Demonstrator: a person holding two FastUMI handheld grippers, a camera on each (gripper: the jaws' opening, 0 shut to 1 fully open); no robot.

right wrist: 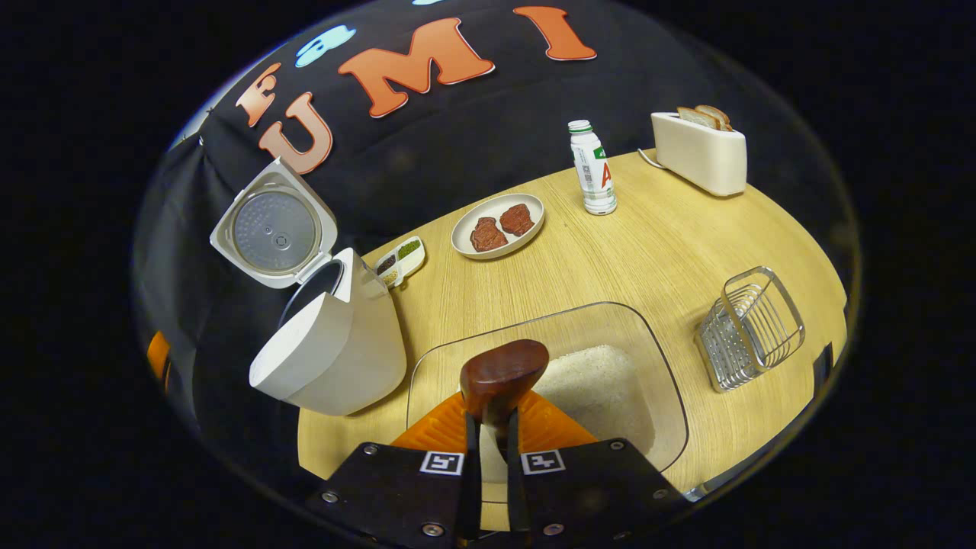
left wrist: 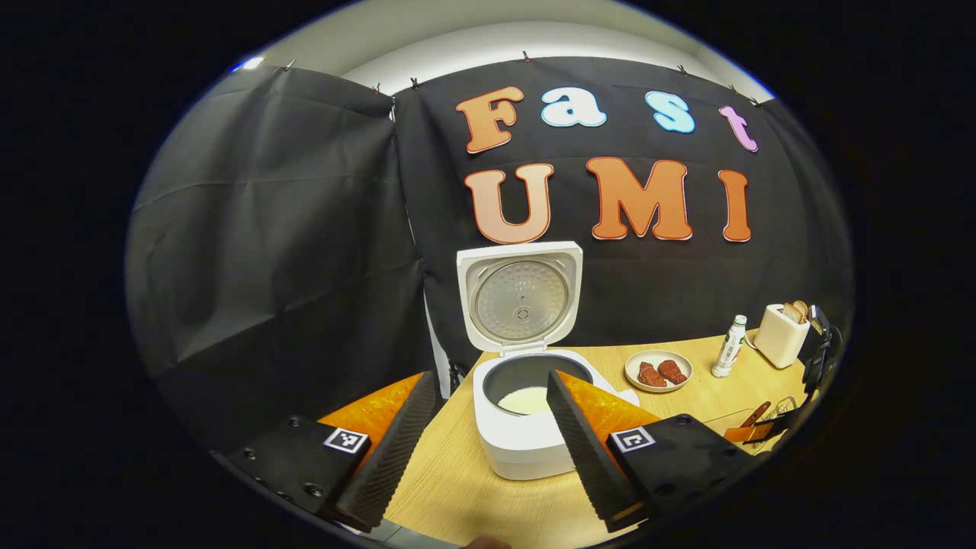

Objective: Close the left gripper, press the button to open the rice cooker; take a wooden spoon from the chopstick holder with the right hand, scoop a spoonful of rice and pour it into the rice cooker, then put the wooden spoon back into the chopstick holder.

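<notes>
Rice cooker [left wrist: 526, 412] stood with its lid [left wrist: 520, 296] swung fully up, so your button press was behind you. In the left gripper view it sat dead ahead on the wooden table [left wrist: 457, 488], between your left gripper's [left wrist: 488, 450] two fingers, which stood spread wide and held nothing. Pale rice already lay in the dark inner pot.

Your right gripper [right wrist: 488, 450] had its fingers pinched tight on the handle of the wooden spoon [right wrist: 502, 374], with the bowl of the spoon sticking out forward. It hung over the near end of the clear glass dish [right wrist: 656, 366], where the loose rice [right wrist: 595, 389] lay piled toward the spoon's 3 o'clock. I could not tell whether the spoon's bowl carried any rice, since only its rounded back showed.

By my reading you were at the scooping step. In the right gripper view the cooker stood at about 9 o'clock from the spoon and the wire chopstick holder [right wrist: 751, 328] at about 3 o'clock, well apart from the dish. The next move called for dipping the bowl into the pile, levelling it, then carrying it across to the open pot without tipping early.
</notes>
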